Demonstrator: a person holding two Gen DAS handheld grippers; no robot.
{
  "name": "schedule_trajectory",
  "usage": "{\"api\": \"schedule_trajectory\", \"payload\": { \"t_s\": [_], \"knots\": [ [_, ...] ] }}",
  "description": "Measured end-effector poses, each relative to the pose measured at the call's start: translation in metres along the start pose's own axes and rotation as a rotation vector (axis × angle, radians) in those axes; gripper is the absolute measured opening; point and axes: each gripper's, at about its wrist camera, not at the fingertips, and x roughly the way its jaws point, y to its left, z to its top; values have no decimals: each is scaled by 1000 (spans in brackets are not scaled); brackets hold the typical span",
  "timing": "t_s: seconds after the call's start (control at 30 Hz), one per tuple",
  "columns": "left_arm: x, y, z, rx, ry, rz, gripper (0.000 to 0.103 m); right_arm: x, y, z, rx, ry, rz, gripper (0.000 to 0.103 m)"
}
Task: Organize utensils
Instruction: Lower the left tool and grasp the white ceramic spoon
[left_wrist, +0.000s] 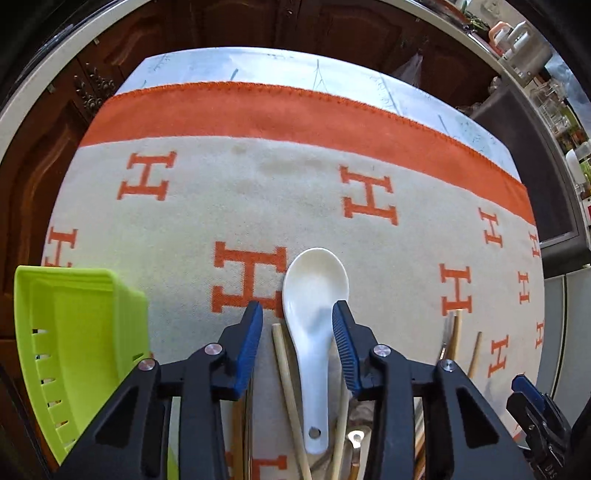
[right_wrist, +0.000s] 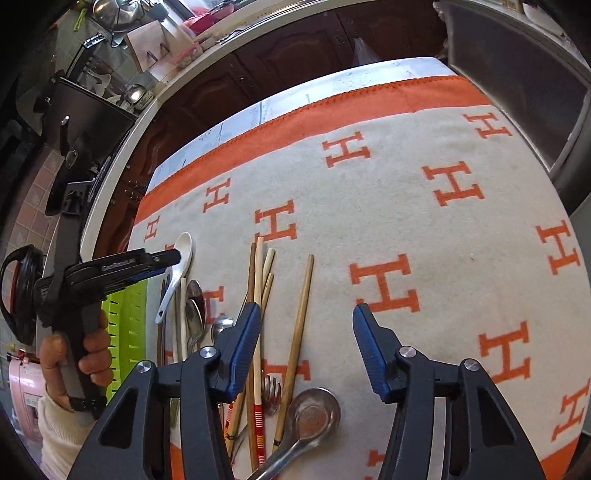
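Note:
A white ceramic spoon (left_wrist: 314, 295) sits between the blue pads of my left gripper (left_wrist: 298, 310). The jaws stand open around its handle, with a gap on each side. In the right wrist view the same spoon (right_wrist: 181, 258) appears lifted at a tilt under the left gripper (right_wrist: 168, 260); I cannot tell what carries it. My right gripper (right_wrist: 306, 314) is open and empty above the cloth. Bamboo chopsticks (right_wrist: 299, 317) and metal spoons (right_wrist: 194, 314) lie on the cloth below, with a steel ladle-like spoon (right_wrist: 314, 413) near the front.
A lime green slotted basket (left_wrist: 74, 350) stands at the left of the utensils; it also shows in the right wrist view (right_wrist: 127, 332). The table is covered by a beige cloth with orange H marks (left_wrist: 258, 192). Dark wooden cabinets (left_wrist: 258, 22) stand behind.

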Motion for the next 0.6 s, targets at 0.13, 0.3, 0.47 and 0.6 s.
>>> {"api": "schedule_trajectory", "payload": {
  "t_s": [0.13, 0.3, 0.47, 0.6],
  "knots": [
    [8, -6, 2, 25, -18, 13, 37, 11, 3, 4, -16, 2, 1, 54],
    [11, -20, 3, 71, -61, 43, 16, 19, 0, 4, -8, 13, 2, 53],
    [9, -23, 6, 58, -99, 65, 3, 19, -2, -7, 5, 24, 1, 52],
    [2, -20, 3, 40, -125, 47, 1, 17, -6, -12, 20, 30, 15, 50]
  ]
}}
